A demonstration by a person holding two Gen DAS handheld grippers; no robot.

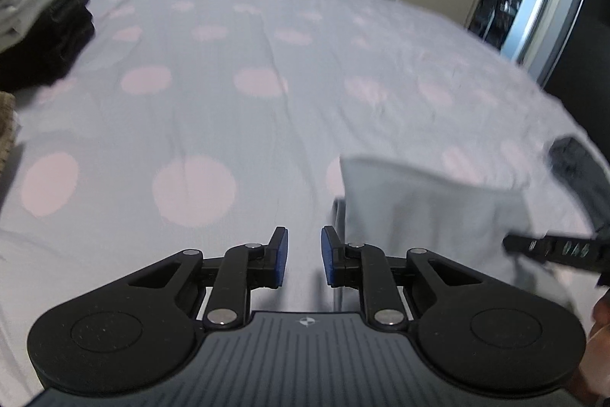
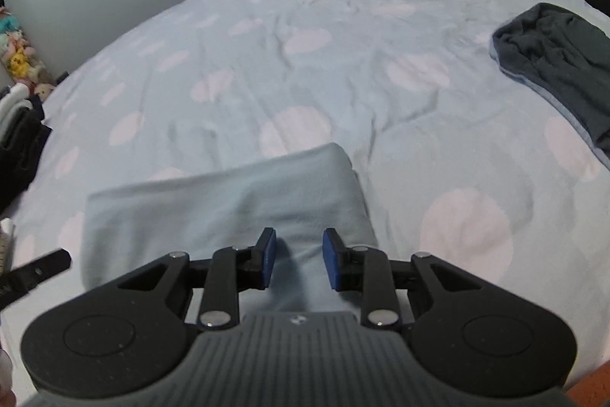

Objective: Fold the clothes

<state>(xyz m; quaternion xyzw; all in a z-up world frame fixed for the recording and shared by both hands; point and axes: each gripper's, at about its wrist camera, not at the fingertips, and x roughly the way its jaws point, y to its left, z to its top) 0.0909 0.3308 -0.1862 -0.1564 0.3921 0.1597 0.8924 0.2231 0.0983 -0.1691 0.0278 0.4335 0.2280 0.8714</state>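
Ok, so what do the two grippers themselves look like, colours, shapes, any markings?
Both match. The left gripper and right gripper have black linkage arms with silver pivot pins, round black housings on either side, and blue pads on the fingers. Between the housings sits a grey ribbed plate bearing a small round emblem. No cables or sleeves are visible.

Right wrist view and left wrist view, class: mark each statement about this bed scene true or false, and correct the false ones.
1. A light blue folded garment lies on the spotted bed cover. True.
2. The right claw is clamped on the dark grey garment. False: its jaws stand apart above the light blue garment, and the dark grey one lies off to the right, untouched.
3. A stack of folded clothes sits at the left edge of the bed. True.
4. The left claw grips a sock. False: nothing is between its blue pads; only the bed cover shows in the gap.
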